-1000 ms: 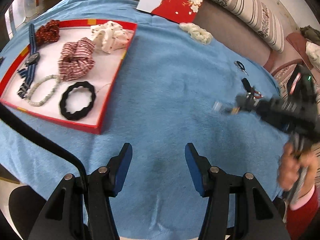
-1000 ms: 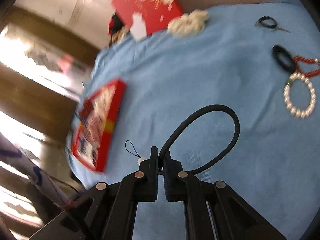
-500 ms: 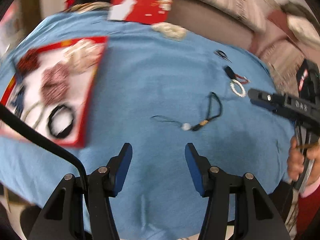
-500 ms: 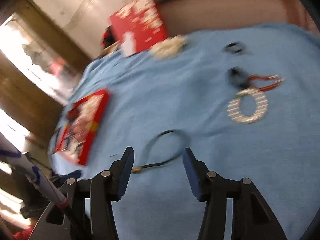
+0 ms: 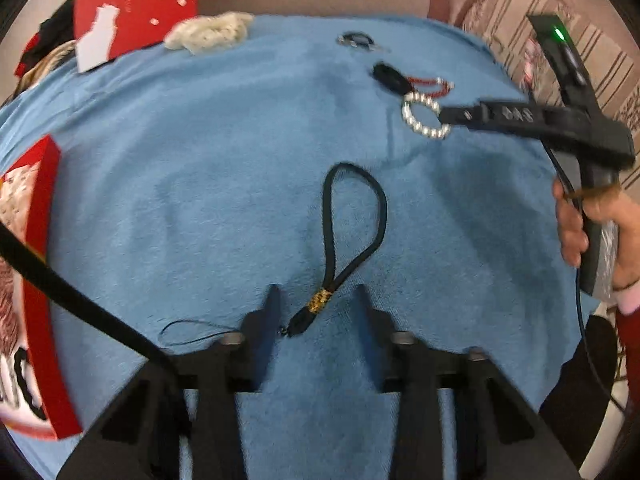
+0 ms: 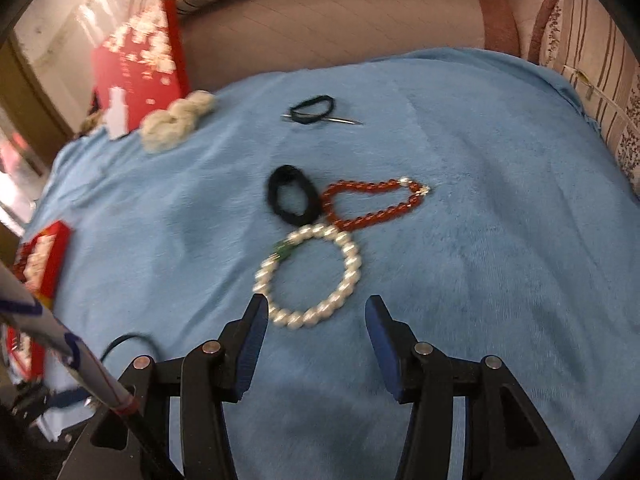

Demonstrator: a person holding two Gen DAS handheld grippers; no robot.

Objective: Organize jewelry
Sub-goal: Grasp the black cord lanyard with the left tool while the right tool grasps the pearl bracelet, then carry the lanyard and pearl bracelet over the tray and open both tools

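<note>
A black cord strap with a gold bead (image 5: 338,248) lies on the blue cloth (image 5: 200,168); its bead end sits between the open jaws of my left gripper (image 5: 316,300). My right gripper (image 6: 316,316) is open and empty, just short of a white pearl bracelet (image 6: 316,276). Beyond the pearl bracelet lie a black hair tie (image 6: 292,194) and a red bead bracelet (image 6: 372,202). In the left wrist view the right gripper (image 5: 500,116) reaches the pearl bracelet (image 5: 424,116). The red tray (image 5: 36,280) holding sorted items is at the left edge.
A cream scrunchie (image 6: 178,120) and a thin black hair band with a pin (image 6: 314,110) lie at the far side of the cloth. A red box lid (image 6: 136,68) leans against the sofa (image 6: 320,32) behind. The cloth ends close on the right.
The right gripper opened and let go of the black cord strap, then moved right toward the pearl bracelet. The left gripper swung right from the tray and now has the strap's end between its jaws.
</note>
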